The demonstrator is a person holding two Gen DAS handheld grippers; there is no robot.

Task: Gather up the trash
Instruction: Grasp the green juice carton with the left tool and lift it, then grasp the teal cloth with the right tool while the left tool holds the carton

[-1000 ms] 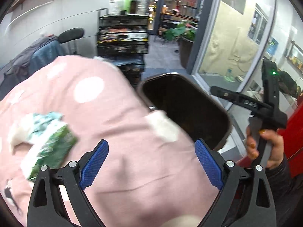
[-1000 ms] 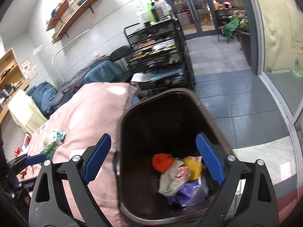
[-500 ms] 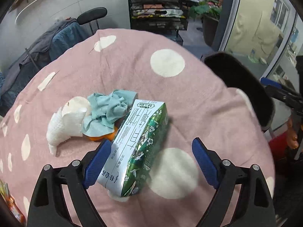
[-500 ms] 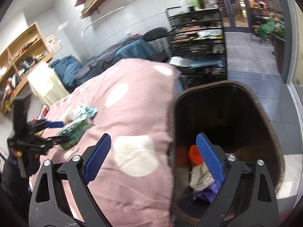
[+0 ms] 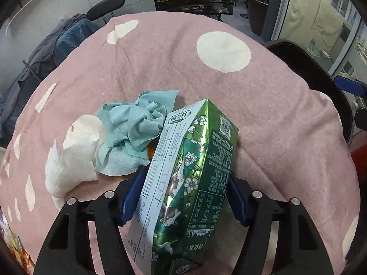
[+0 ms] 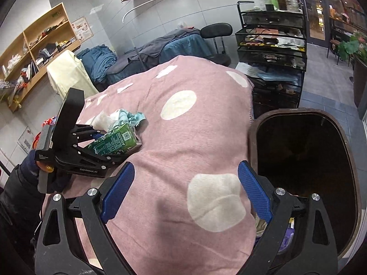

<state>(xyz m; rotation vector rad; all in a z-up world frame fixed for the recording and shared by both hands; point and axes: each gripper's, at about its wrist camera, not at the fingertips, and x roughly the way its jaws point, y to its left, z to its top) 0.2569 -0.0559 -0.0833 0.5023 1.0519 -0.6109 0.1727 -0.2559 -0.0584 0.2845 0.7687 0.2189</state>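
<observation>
left tool [image 5: 183, 197] pitched steeply down, jaws closing on the green drink carton [image 5: 190, 183], blue pads [image 5: 132, 197] right at its sides; cannot tell if they press yet. a dark-sleeved hand [image 6: 43, 171] holds it. the tool body reads "genroboai". carton: chinese print, qr code, "3.3" on top. it lies on the pink polka-dot blanket [image 5: 263, 114], beside a crumpled teal tissue [image 5: 135, 133] and white paper towel [image 5: 68, 160]. right tool [image 6: 183, 194] angled down over the blanket, jaws wide, nothing between. brown trash bin [image 6: 302, 160] at the blanket's right edge. wooden shelves, black wire cart, tiled floor behind.
</observation>
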